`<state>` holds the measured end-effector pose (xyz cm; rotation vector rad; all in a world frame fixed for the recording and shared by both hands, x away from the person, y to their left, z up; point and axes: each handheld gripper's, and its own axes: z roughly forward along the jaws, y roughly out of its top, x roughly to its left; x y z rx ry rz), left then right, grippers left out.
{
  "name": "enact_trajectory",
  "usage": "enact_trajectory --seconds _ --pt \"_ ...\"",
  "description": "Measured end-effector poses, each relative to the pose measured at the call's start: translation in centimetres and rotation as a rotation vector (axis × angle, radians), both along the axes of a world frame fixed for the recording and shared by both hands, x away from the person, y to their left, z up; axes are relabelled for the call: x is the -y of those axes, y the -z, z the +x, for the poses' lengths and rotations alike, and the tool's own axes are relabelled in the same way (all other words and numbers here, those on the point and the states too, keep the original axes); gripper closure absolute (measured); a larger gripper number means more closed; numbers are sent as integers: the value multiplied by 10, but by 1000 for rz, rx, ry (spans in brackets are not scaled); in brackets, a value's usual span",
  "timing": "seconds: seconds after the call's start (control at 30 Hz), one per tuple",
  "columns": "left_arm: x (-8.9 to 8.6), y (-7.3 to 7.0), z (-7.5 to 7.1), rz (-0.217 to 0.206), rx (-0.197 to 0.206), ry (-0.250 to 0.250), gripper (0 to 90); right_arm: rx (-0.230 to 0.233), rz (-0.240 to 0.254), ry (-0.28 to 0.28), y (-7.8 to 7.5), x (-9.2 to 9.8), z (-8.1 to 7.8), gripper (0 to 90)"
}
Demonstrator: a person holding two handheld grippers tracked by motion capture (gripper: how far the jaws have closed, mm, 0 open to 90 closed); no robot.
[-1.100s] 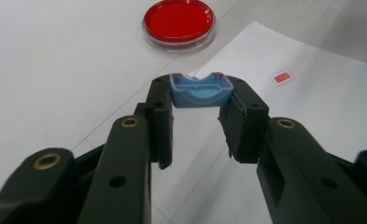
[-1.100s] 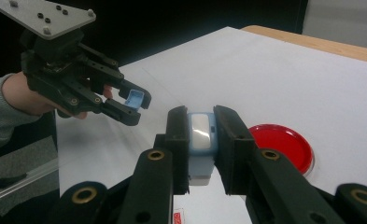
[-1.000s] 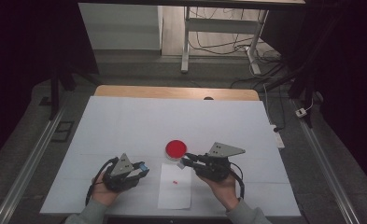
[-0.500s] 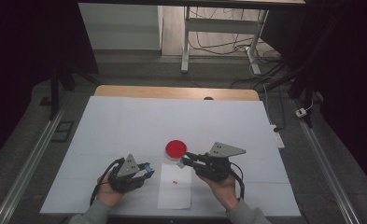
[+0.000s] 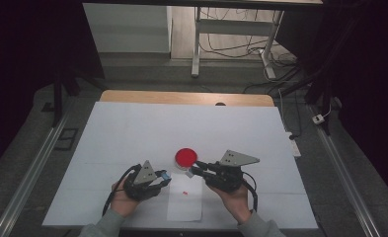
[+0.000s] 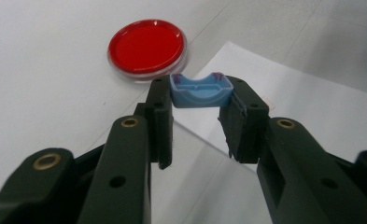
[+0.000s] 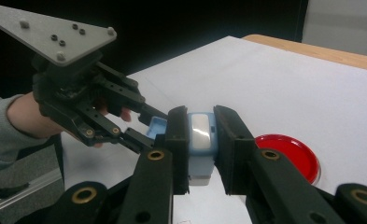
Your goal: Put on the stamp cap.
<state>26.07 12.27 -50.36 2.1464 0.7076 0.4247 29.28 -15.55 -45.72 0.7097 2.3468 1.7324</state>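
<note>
Left hand-held gripper (image 5: 166, 176) — jaws closed on a small light-blue plastic cap (image 6: 201, 90), pinched by its two ends at the very tips, low over the desk just left of the sheet. Risk: the hold is shallow; a twist or a knock from the other tool would likely flick the cap out onto the sheet.

White paper sheet (image 5: 184, 202) — lies flat on the desk between the two hands, with a small red mark on it. Risk: unweighted, it may slide or lift if a jaw drags across it.

Round red ink pad in a clear shallow dish (image 5: 186, 157) — sits just beyond the sheet's far edge, close ahead of both tools. Risk: a careless sweep could push it or smear ink.

Right hand-held gripper (image 5: 193, 169) — jaws clamped on a light-blue stamp body with a pale window (image 7: 200, 135), held off the desk beside the ink pad. Risk: the two tools are near each other and could collide.

White-covered desk (image 5: 132, 128) — otherwise bare; nothing blocks the way to sheet or pad.
</note>
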Motion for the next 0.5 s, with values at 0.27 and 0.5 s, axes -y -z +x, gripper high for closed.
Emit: enact_trajectory --seconds 0.27,0.5 --pt "10 0 6 1 -4 12 652 8 12 12 -2 4 1 753" --pt "20 0 11 -4 -6 28 652 9 14 20 -3 4 1 753"
